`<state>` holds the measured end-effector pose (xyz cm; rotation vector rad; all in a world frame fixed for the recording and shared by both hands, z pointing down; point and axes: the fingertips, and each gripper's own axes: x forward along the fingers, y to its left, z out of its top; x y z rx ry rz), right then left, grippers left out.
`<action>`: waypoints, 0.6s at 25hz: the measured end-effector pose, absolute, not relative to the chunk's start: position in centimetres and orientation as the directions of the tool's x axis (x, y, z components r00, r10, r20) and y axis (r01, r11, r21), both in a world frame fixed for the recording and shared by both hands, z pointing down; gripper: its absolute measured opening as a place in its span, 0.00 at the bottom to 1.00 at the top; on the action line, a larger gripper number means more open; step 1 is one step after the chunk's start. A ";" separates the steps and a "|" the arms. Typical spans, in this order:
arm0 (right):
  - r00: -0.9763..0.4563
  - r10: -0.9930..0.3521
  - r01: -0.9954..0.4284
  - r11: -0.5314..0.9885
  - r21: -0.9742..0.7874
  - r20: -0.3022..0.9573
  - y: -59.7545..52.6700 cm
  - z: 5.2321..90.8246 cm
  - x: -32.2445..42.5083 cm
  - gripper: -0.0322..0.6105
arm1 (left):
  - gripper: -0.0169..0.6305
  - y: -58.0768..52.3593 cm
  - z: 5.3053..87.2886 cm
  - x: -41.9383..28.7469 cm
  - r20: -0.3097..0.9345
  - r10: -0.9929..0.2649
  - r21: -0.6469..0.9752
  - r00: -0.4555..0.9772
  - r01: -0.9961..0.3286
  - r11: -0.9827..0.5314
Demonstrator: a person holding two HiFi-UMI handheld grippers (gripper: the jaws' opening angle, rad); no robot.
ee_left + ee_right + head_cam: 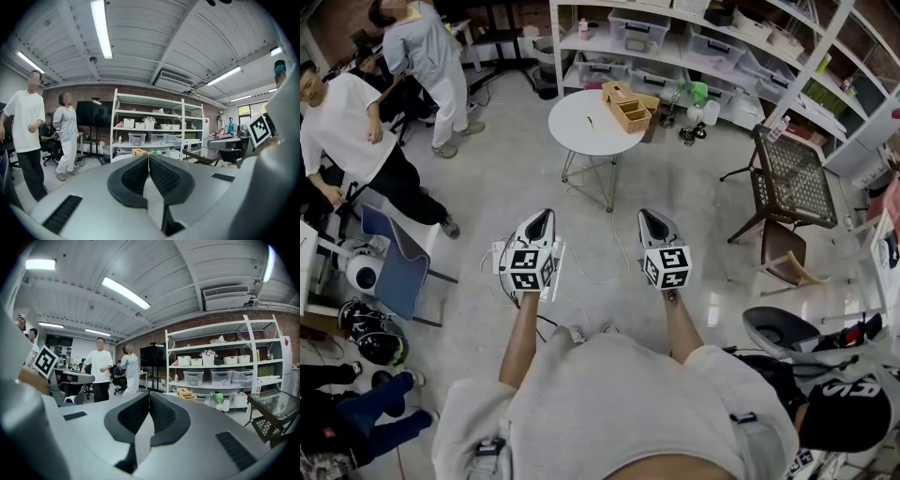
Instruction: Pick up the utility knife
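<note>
Grey-shirted shoulders (609, 394) fill the bottom of the head view, with both forearms reaching forward from them. On that side the left gripper (148, 159) has its jaws pressed together on nothing, and the right gripper (149, 397) is closed and empty too. They are held side by side, near level, over the floor.

Far to the left of the left gripper are two people, one in a white shirt (342, 122), and a blue chair (398, 262) sits nearer on the same side. Ahead of both grippers, well apart from them, stands a round white table (581, 141). A slim dark object (590, 122) lies on it, roughly in line with the gap between the grippers. I take it to be the utility knife, though it is too small to be sure. A wooden box (628, 106) sits near it, at the table's far right edge. To the right of the right gripper stands a dark mesh table (792, 178).

The main risk, as I judge it, is arriving with the jaws shut: they would push the knife across the smooth top, perhaps off the edge. A thin, flat thing is also easy to pinch badly and drop. A wide approach from the right could knock the box.
</note>
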<state>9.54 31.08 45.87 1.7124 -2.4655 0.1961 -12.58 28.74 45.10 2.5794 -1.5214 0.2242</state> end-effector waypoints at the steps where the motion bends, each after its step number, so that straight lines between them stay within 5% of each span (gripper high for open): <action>1: -0.344 -0.922 -0.938 0.344 -0.029 0.179 31.0 45.8 9.7 0.10 | 0.06 28.7 45.2 -12.5 0.200 -0.856 0.043 0.477 -0.877 -0.479; 15: -0.377 -0.904 -0.924 0.381 -0.021 0.202 29.5 47.0 12.6 0.10 | 0.06 27.6 45.9 -8.9 0.208 -0.867 0.032 0.452 -0.889 -0.456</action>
